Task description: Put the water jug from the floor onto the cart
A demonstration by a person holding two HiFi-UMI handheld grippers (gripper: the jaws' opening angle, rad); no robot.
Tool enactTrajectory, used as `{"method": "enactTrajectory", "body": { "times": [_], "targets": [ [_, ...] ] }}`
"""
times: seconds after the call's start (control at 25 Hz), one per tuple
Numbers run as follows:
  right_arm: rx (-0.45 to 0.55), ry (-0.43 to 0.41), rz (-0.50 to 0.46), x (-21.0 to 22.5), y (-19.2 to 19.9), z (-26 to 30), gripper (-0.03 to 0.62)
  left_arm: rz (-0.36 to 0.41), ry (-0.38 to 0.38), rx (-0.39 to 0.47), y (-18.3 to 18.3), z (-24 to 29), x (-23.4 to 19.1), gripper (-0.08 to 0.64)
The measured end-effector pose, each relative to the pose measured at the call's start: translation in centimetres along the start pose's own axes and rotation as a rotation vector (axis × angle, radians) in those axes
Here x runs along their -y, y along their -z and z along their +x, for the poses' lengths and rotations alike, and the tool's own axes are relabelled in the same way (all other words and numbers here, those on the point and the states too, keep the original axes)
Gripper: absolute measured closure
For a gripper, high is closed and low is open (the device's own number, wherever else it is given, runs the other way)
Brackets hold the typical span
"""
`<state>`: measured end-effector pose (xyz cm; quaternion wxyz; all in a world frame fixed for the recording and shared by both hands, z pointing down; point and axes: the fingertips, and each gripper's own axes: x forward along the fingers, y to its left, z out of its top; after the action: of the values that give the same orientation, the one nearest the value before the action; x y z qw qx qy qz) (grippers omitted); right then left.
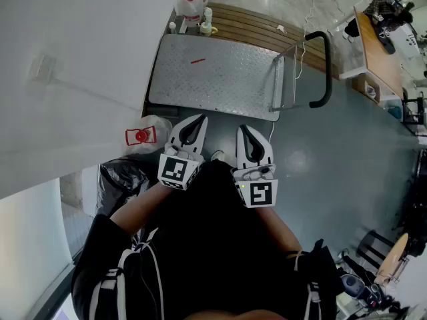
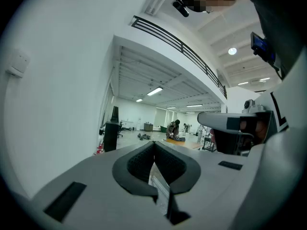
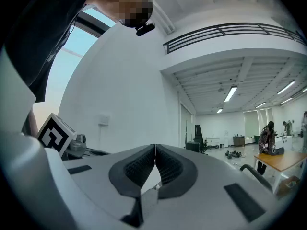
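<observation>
A clear water jug [image 1: 148, 136] with a red cap stands on the floor by the white wall, just left of my left gripper [image 1: 195, 127]. The grey metal platform cart [image 1: 213, 79] lies beyond both grippers, its black handle [image 1: 322, 69] on the right. My right gripper [image 1: 247, 137] is held beside the left one, and both point at the cart's near edge. In the left gripper view the jaws [image 2: 154, 143] meet with nothing between them. The right gripper's jaws [image 3: 155, 146] are likewise closed and empty. The jug is in neither gripper view.
A black bag [image 1: 121, 179] sits on the floor behind the jug. More jugs and bottles [image 1: 192, 4] stand past the cart's far end by a wooden platform [image 1: 260, 29]. A desk [image 1: 380, 52] stands at the far right. The white wall [image 1: 73, 65] runs along the left.
</observation>
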<state>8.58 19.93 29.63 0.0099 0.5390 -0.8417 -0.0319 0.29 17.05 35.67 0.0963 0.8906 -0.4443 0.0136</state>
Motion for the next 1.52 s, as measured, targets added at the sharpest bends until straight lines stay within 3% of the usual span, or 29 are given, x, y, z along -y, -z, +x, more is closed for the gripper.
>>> {"method": "enactTrajectory", "body": {
  "times": [0.4, 0.72, 1.08, 1.36, 1.52],
  "targets": [
    [-0.016, 0.062, 0.063, 3.6, 1.7, -3.8, 0.574, 0.006, 0.003, -0.015, 1.7, 1.1, 3.2, 0.541],
    [-0.024, 0.061, 0.098, 5.6, 2.5, -5.0, 0.572, 0.022, -0.066, -0.052, 3.0, 1.0, 3.8, 0.541],
    [-0.058, -0.031, 0.140, 4.0, 5.5, -3.0, 0.572, -0.016, -0.202, -0.133, 6.1, -1.4, 1.0, 0.541],
    [-0.056, -0.123, 0.102, 0.7, 5.8, 0.6, 0.572, -0.049, -0.292, -0.161, 6.7, -2.8, -3.2, 0.540],
    [-0.084, -0.138, 0.079, -0.5, 6.5, 2.5, 0.572, -0.055, -0.316, -0.200, 8.7, -3.8, -6.9, 0.540]
  ]
}}
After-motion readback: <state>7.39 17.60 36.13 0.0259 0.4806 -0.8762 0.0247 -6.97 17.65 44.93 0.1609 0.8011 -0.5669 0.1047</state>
